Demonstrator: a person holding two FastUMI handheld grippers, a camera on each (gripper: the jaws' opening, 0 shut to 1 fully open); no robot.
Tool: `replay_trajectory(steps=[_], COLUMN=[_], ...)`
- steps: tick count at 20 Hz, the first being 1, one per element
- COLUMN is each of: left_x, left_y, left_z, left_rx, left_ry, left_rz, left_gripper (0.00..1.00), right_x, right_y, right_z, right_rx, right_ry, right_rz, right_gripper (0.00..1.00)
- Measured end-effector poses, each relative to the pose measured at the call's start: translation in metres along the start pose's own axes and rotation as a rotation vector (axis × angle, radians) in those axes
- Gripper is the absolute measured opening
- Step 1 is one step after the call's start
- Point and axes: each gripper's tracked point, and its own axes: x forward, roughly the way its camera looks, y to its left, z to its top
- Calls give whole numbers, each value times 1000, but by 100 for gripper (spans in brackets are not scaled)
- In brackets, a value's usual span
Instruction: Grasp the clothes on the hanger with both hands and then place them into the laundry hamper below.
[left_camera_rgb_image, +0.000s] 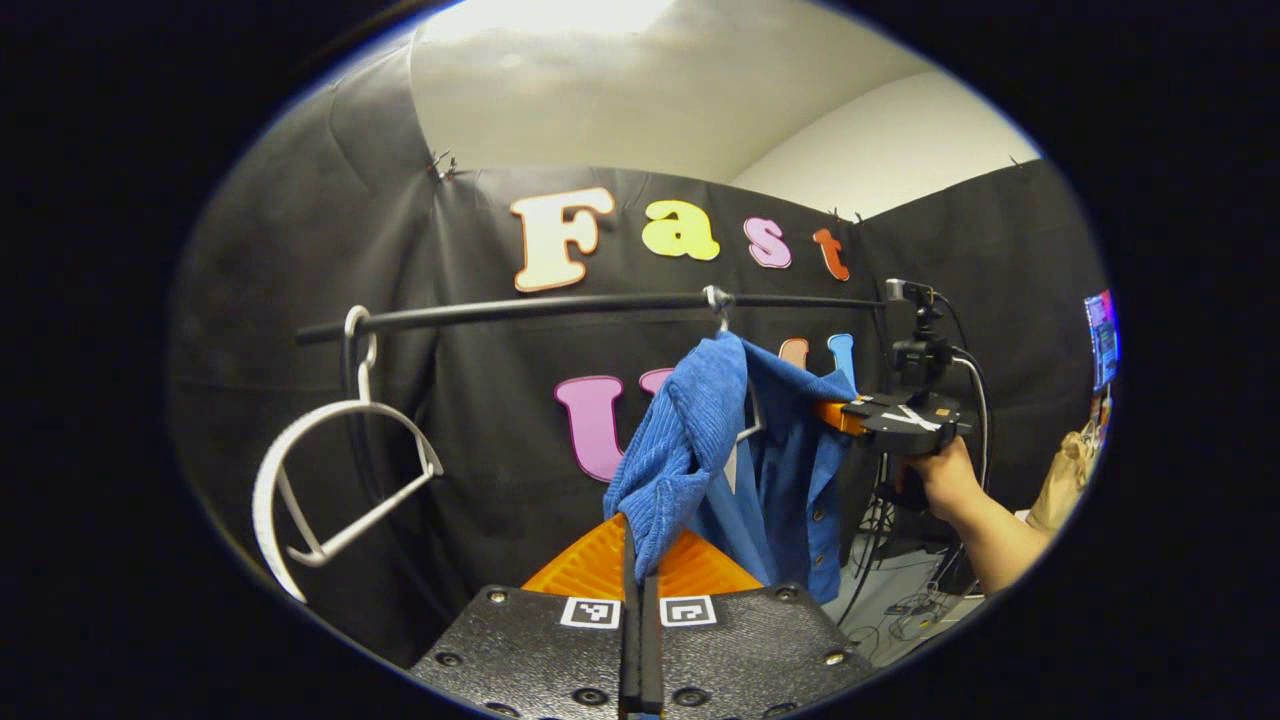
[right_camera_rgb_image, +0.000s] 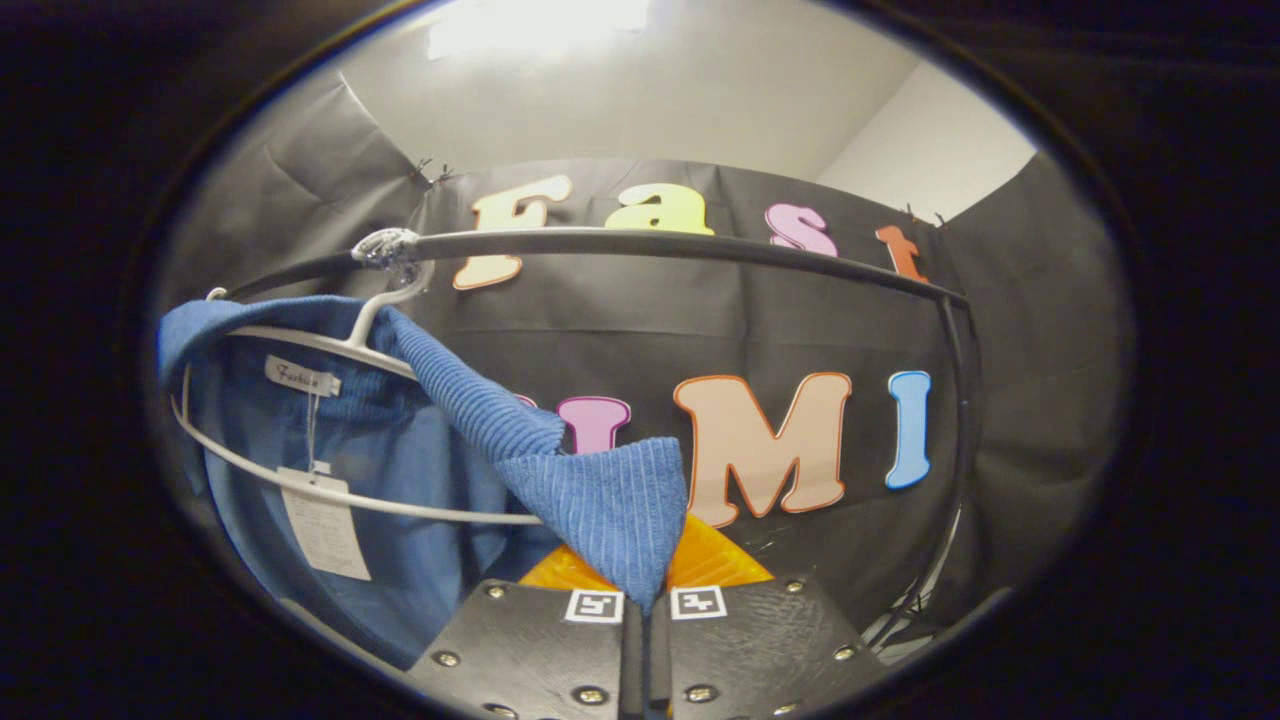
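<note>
- So far, both grasps look made: the left claw (left_camera_rgb_image: 640, 575) is pressed together, pinching a fold of the blue garment (left_camera_rgb_image: 700, 450); the right claw (right_camera_rgb_image: 640, 600) pinches its corner.
- Yet the garment hangs on its hanger (right_camera_rgb_image: 330, 340) from the rail (right_camera_rgb_image: 700, 248); lifting off and lowering into the hamper remain.

Black rail (left_camera_rgb_image: 560, 307) stretched across the booth, empty white hanger (left_camera_rgb_image: 330, 470) hung near its end, brown paper bag (left_camera_rgb_image: 1068, 480) sat far beyond the rail's other end, cables (left_camera_rgb_image: 900, 600) lay below it.

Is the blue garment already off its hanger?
No, the blue corduroy garment is draped over the white hanger, whose hook sits on the black rail.
</note>
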Motion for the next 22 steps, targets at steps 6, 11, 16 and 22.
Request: replay_trajectory(steps=[6,11,16,22], left_x=[7,17,16,19], left_y=[20,42,51,50], left_z=[34,50,74,57], left_rx=[103,83,54,4], left_ry=[-48,-67,-130,-107], left_rz=[48,90,105,48], left_gripper=[0,0,0,1], right_x=[41,71,86,119], right_y=[9,15,20,40], right_z=[0,-3,12,-6], right_rx=[-23,6,11,16], right_ry=[-16,-37,-99,-94], right_rz=[22,32,16,112], right_gripper=[0,3,3,3])
